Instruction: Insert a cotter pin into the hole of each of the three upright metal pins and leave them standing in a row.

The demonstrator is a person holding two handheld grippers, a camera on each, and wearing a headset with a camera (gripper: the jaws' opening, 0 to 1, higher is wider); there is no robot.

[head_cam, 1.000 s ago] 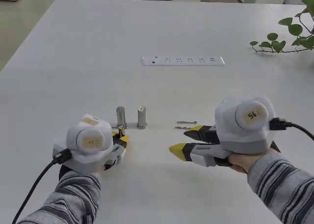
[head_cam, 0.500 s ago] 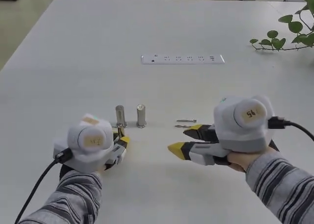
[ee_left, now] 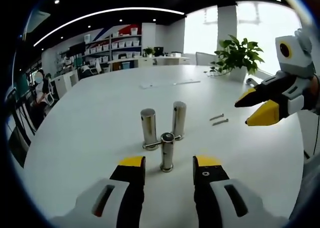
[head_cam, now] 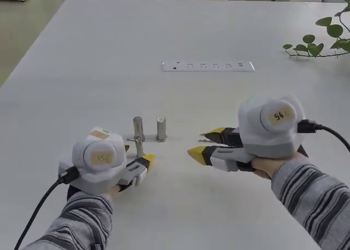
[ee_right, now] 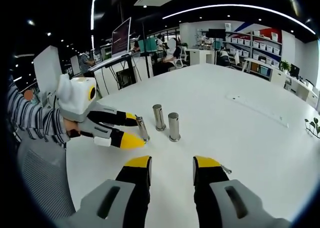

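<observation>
At the near side of the white tabletop (head_cam: 164, 31), three upright metal pins stand in a loose cluster, not a row. The nearest metal pin (ee_left: 167, 150) stands free just ahead of the left gripper (ee_left: 170, 162), whose jaws are apart with a gap on either side of it. A fitted cotter pin (ee_left: 151, 145) appears to pass through the hole near its head and juts out to one side. That spread, judged from the placement, lets the pin stand on its own.

Behind it, the left rear pin (ee_left: 148, 127) and the right rear pin (ee_left: 179, 119) stand side by side, close together. No cotter pin can be made out in either.

Two loose cotter pins (ee_left: 218, 119) lie on the bare tabletop, not in any tray or box. They are near the right gripper (ee_right: 172, 163), which hovers over the surface with its jaws apart and empty. It looks well placed to take one.

The nearest pin sits forward of the other two and would need lining up. A power strip (head_cam: 208, 67) lies well beyond the work.
</observation>
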